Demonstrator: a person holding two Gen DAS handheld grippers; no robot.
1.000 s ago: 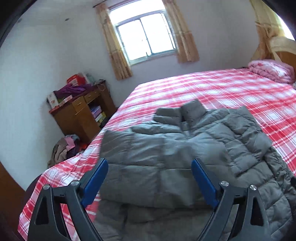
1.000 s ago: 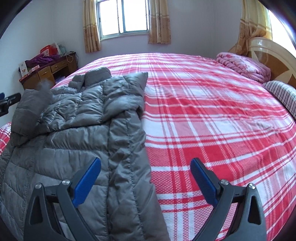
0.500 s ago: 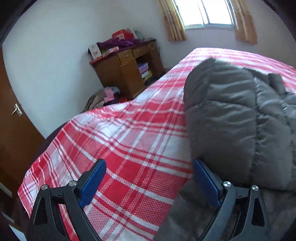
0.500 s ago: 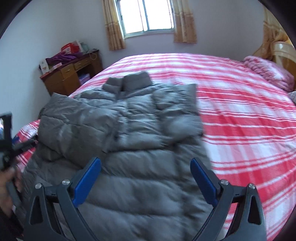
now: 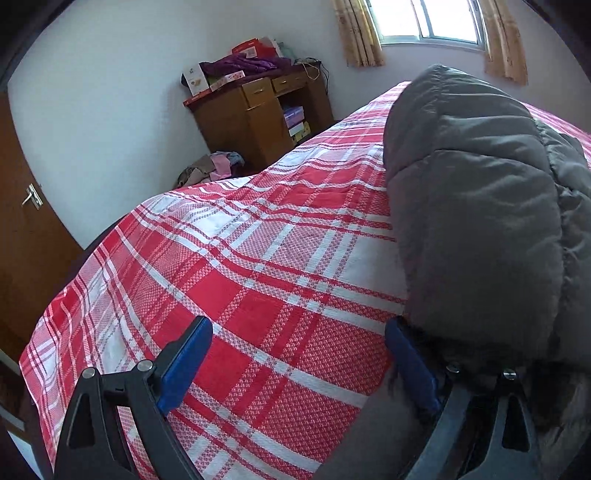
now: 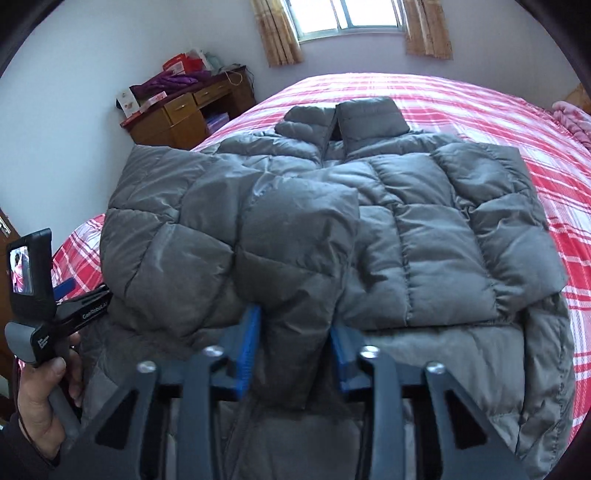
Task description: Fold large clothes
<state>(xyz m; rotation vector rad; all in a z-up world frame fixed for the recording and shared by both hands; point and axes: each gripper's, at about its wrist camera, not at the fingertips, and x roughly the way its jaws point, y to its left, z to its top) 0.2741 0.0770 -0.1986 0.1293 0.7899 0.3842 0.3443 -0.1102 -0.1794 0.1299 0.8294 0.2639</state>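
Nearest the right wrist camera, the right gripper (image 6: 293,350) has its blue-padded fingers (image 6: 248,350) on either side of a puffy fold of the grey quilted down jacket (image 6: 424,236); the jaws are closing on that fold, which looks like the cuff end of a sleeve laid across the front, probably so the sleeve can be lifted or tucked without sliding off the slippery shell. At the left edge of that view a person's hand (image 6: 40,398) grips the handle of the left gripper (image 5: 295,365). In the left wrist view its fingers stand wide apart with only bedspread between them, nothing held, and the right-hand finger (image 5: 410,369) sits right against the jacket's near left edge, seemingly poised to pinch the hem or steady the side. The jacket lies front-up on the bed covered in a red-and-white plaid bedspread (image 5: 258,266), collar towards the far wall, spread flat so the sides can be folded inward. Beyond it stand a brown wooden desk piled with boxes and purple cloth (image 6: 184,107) and a curtained window (image 6: 351,18).
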